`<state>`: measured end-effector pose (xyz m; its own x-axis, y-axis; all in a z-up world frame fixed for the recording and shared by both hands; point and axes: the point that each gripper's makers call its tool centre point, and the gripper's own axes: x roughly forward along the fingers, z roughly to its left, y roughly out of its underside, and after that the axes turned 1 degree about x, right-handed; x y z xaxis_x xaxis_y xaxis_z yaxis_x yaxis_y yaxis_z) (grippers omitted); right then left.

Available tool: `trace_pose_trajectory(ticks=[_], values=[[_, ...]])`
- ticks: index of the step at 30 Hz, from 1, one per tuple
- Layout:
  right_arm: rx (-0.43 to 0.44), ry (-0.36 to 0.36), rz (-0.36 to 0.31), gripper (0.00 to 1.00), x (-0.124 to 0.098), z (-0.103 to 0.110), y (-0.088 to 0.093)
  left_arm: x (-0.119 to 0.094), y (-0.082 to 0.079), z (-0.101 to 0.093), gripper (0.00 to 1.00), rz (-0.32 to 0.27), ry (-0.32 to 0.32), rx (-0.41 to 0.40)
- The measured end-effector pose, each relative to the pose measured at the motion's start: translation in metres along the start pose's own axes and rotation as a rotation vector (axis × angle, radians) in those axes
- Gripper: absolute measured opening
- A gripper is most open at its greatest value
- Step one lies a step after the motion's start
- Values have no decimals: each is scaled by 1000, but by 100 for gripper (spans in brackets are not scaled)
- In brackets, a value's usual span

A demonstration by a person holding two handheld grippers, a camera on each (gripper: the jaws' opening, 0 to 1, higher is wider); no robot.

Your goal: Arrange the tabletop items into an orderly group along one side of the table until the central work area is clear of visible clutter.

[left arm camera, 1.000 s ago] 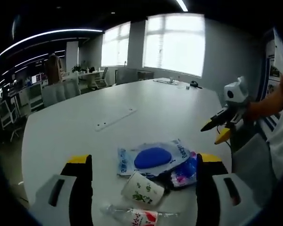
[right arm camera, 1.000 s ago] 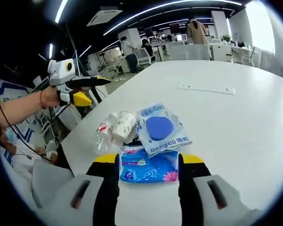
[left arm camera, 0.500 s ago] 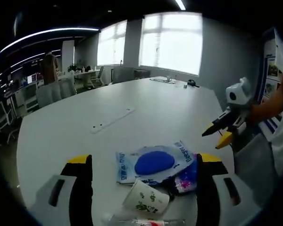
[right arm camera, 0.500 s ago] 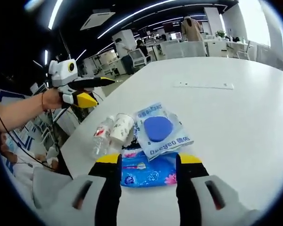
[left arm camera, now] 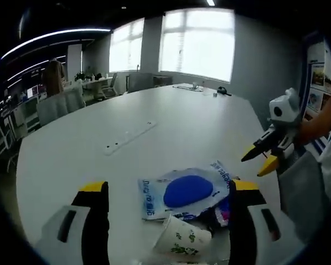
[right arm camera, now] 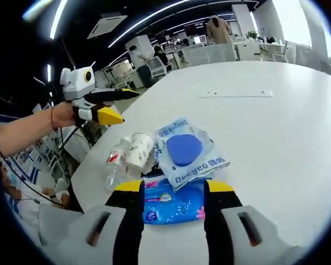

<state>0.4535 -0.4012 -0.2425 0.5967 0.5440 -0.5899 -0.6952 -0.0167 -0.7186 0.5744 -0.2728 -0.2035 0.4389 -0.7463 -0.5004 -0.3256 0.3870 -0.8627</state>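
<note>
An open office with strip lights and tall windows is lying behind a big white table [left arm camera: 171,127] with a smooth, rounded edge. Four items are sitting bunched together near that edge: one crinkly clear pouch [right arm camera: 186,152] holding a round blue pad, one blue tissue pack [right arm camera: 174,202] tucked partly under it, one paper cup [right arm camera: 139,150] lying on its side, printed with green sprigs, and one clear plastic bottle [right arm camera: 115,162] with a red label, lying just beside the cup. The left gripper [right arm camera: 107,105] is hovering above the table's edge, jaws close together. The right gripper [left arm camera: 259,156] is hanging off the table's side; whether its jaws are parted, I cannot tell.
</note>
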Motion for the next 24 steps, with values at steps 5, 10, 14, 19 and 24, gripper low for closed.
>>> trace_pose_trajectory(ticks=[5, 10, 14, 19, 24], values=[[19, 11, 2, 39, 5, -3, 1, 10, 6, 3, 91, 25, 15, 1], [43, 27, 10, 37, 11, -6, 4, 24, 10, 8, 90, 50, 27, -2], [66, 34, 15, 35, 16, -8, 8, 35, 15, 12, 87, 73, 31, -3], [93, 35, 13, 32, 19, -9, 10, 48, 26, 13, 85, 129, 46, 2], [112, 41, 7, 30, 23, -11, 9, 58, 31, 14, 81, 156, 58, -2]])
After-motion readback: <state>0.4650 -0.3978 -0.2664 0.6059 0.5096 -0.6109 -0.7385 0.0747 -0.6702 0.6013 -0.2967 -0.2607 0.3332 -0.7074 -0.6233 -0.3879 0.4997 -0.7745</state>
